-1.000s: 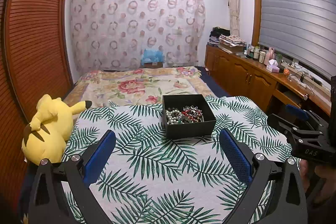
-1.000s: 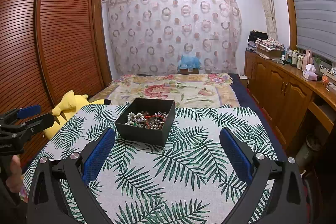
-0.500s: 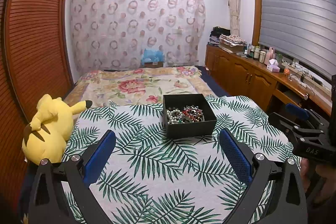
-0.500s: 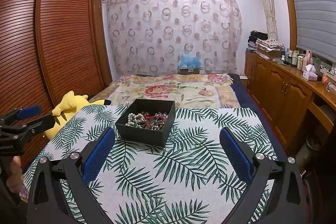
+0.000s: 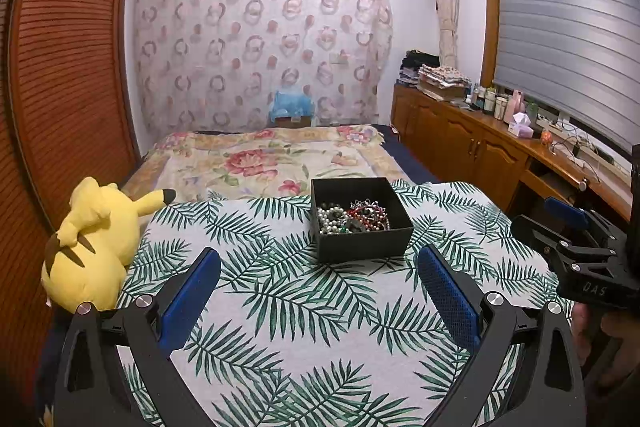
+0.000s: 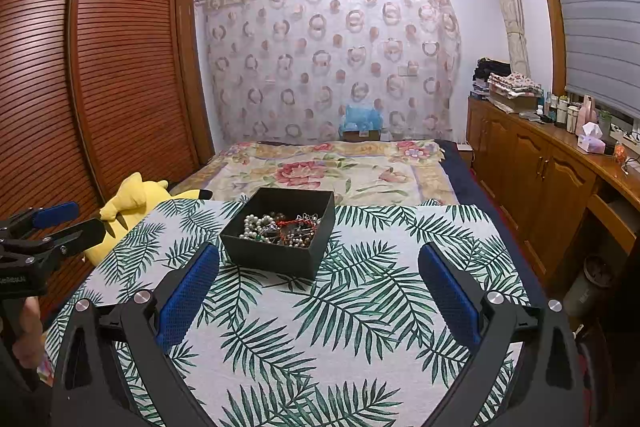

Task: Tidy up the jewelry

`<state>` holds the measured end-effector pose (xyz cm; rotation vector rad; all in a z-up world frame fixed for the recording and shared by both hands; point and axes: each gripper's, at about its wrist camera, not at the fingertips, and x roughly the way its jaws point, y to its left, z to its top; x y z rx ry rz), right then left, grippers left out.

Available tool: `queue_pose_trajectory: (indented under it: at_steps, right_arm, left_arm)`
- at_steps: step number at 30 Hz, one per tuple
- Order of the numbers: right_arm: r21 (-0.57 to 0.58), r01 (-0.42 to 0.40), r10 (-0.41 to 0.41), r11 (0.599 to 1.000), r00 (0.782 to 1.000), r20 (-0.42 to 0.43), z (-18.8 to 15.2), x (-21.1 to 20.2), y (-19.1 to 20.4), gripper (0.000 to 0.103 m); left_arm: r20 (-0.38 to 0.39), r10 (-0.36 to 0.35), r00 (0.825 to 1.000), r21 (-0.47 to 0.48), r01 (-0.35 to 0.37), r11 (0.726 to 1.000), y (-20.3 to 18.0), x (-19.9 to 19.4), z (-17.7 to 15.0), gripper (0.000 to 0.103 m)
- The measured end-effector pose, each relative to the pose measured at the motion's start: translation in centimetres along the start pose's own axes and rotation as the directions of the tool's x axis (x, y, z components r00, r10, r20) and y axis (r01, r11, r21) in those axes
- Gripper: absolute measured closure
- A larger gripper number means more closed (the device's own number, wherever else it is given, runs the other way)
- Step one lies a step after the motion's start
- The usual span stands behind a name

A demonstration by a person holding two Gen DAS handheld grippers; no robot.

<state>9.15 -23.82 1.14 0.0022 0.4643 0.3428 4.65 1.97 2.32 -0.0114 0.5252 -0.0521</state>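
Well, the open black box (image 5: 362,217) holds a tangle of jewelry (image 5: 352,217): pearl strands with red and dark beaded pieces. It stands on the palm-leaf tablecloth (image 5: 304,307), ahead of both grippers. Left gripper (image 5: 320,285) and right gripper (image 6: 318,285) hover with fingers spread wide, empty. Nothing has shifted since a second ago.
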Motion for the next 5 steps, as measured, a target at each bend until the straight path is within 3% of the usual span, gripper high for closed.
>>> queue_pose_trajectory:
  at_steps: [5]
  right_arm:
    - [0.001,0.0,0.0,1.0,1.0,0.0,-0.14,0.08,0.04,0.003]
  left_arm:
    - [0.002,0.0,1.0,-0.002,0.0,1.0,-0.13,-0.25,0.05,0.008]
